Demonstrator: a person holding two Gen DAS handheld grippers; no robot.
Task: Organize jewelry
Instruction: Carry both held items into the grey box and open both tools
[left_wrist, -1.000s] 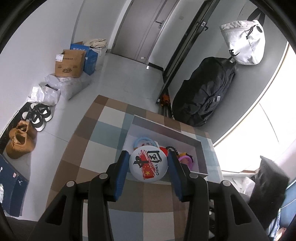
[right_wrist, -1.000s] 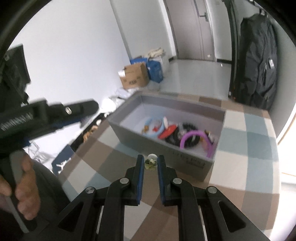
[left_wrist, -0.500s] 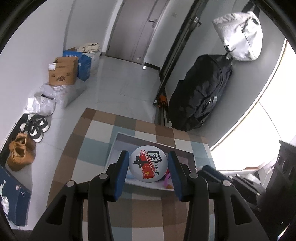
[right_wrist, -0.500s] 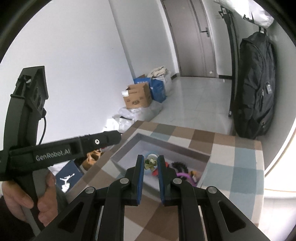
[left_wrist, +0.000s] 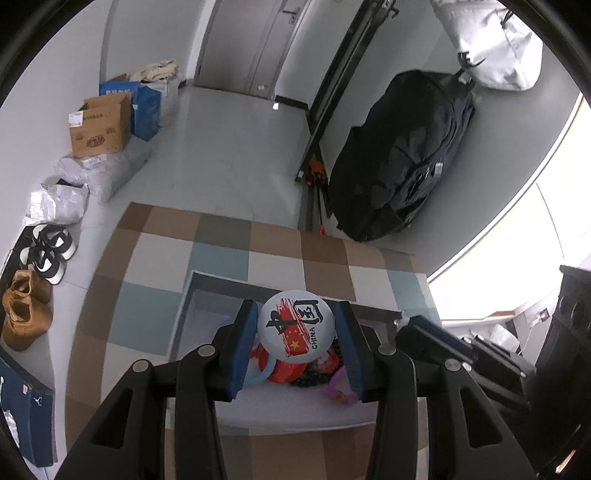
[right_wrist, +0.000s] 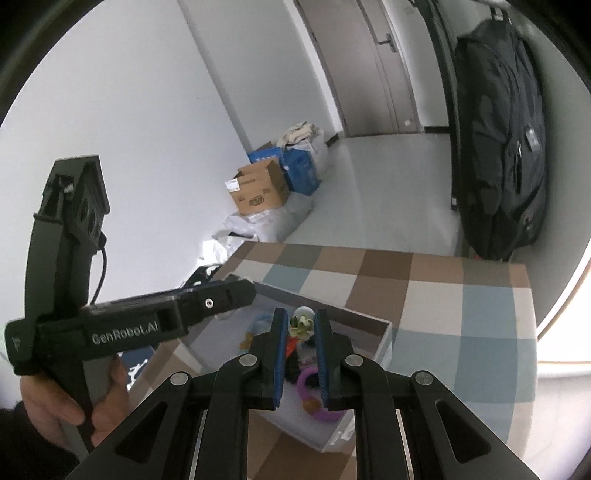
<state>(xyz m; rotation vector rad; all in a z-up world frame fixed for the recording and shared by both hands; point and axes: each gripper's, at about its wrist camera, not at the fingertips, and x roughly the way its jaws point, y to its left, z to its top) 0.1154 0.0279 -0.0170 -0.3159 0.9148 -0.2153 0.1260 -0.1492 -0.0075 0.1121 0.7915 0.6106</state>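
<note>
Two grippers each carry a piece above the grey box (left_wrist: 207, 295) on the checked worktop (left_wrist: 155, 258). Nearest in the left wrist view, the left gripper (left_wrist: 295, 334) has its jaws closed on the rim of a round badge (left_wrist: 296, 328) printed with red, black and "CHINA"; it looks light, stiff and smooth-faced, so an edge hold like this seems right, though it could pivot if the squeeze slackens. The right gripper (right_wrist: 300, 326) has its jaws pinched on a small green-and-white ornament (right_wrist: 302, 322), which looks tiny and probably delicate, best held gently by its body. Below both, the box holds a purple ring (right_wrist: 314, 395), red and dark pieces. Only the right wrist view shows the person's left hand (right_wrist: 66, 398) on the other tool's handle; only the left wrist view shows the shoes (left_wrist: 26, 310) on the floor beyond, with the cardboard carton (left_wrist: 99, 125) farther off.
</note>
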